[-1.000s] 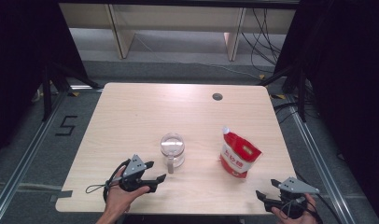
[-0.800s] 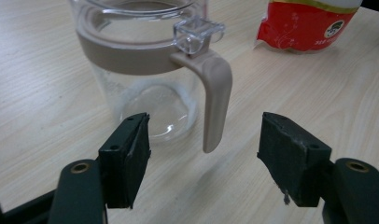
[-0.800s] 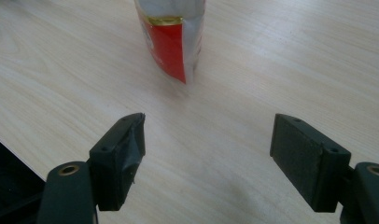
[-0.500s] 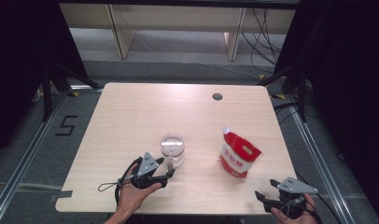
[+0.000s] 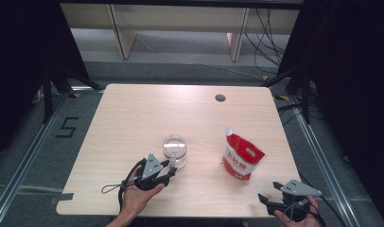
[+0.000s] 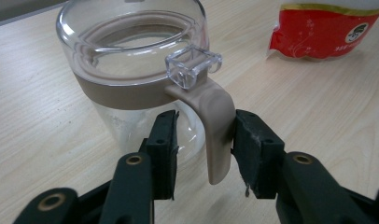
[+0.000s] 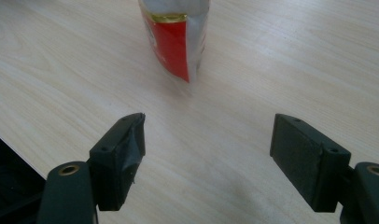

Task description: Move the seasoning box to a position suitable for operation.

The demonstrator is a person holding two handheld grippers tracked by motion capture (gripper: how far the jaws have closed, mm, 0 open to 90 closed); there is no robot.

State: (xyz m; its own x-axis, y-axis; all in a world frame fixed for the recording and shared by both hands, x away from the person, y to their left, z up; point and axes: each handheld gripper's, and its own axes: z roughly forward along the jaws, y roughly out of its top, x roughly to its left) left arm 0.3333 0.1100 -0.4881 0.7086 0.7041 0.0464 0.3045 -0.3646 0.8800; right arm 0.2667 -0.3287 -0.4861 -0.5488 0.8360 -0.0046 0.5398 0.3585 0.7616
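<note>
A clear glass jar [image 5: 175,149] with a taupe band and a clear lid [image 6: 131,51] stands on the table's near middle. Its taupe handle [image 6: 215,126] hangs between the jaws of my left gripper [image 5: 170,166] [image 6: 204,135]. Those jaws have just been closing; one pad [image 6: 253,149] lies against the handle, and a gap remains at the other pad [image 6: 164,144]. A red and white pouch [image 5: 241,158] [image 7: 176,37] stands upright to the jar's right. My right gripper [image 5: 268,190] [image 7: 208,140] rests open near the front right edge, aimed at the pouch, with nothing between its fingers.
The light wooden table [image 5: 133,118] has a round cable hole [image 5: 220,98] at its far right. Dark curtains flank both sides. The pouch [image 6: 323,28] sits beyond the jar in the left gripper view.
My left gripper slid right up to the jar and its jaws narrowed around the handle. The right gripper, the jar and the pouch stayed put.
</note>
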